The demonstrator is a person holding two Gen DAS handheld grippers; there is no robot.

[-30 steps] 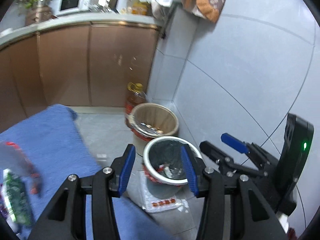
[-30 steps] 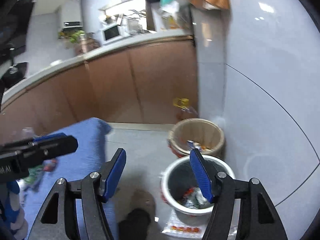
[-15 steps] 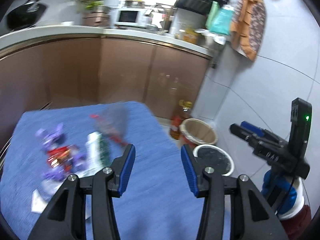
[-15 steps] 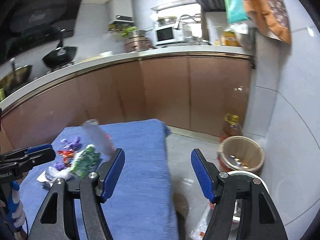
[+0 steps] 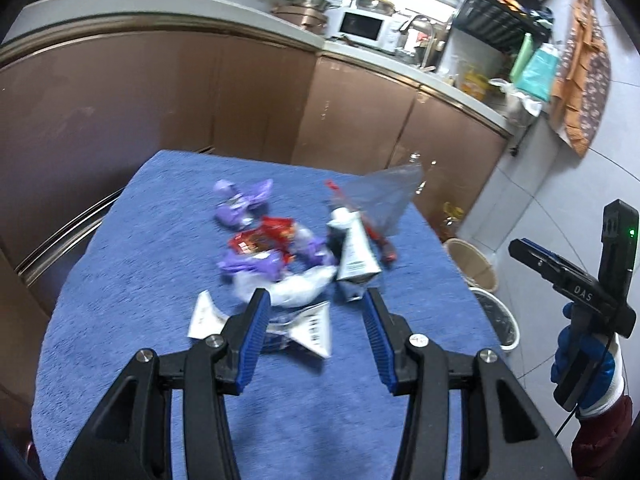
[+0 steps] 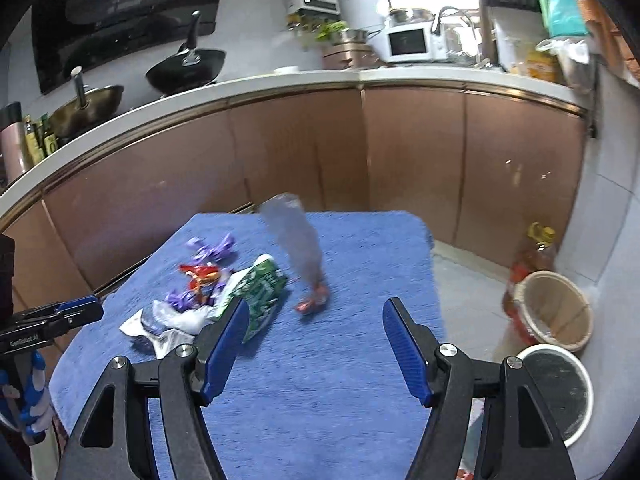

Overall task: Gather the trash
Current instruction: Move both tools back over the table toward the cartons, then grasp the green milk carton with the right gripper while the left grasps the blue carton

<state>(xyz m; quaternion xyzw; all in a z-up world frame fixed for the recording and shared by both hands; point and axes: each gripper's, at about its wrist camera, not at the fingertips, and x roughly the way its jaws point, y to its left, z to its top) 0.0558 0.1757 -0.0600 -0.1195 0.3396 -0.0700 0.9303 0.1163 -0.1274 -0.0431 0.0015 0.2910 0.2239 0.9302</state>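
A pile of trash lies on the blue cloth-covered table (image 5: 152,264): purple wrappers (image 5: 240,204), a red wrapper (image 5: 262,238), white paper scraps (image 5: 312,326), a green-and-white pouch (image 6: 262,288) and a clear plastic bag (image 5: 380,196). My left gripper (image 5: 314,308) is open and empty, just short of the white scraps. My right gripper (image 6: 314,318) is open and empty above the table, to the right of the pile. A white-rimmed trash bin (image 6: 558,390) stands on the floor at the right.
A tan bucket (image 6: 554,310) and an oil bottle (image 6: 532,256) stand on the floor beside the bin, by the tiled wall. Brown kitchen cabinets (image 6: 320,152) run behind the table, with pans and a microwave on the counter.
Both grippers have swung from above the floor bins over to the table. The trash pile has come into view in front of them. Both stay open and empty.
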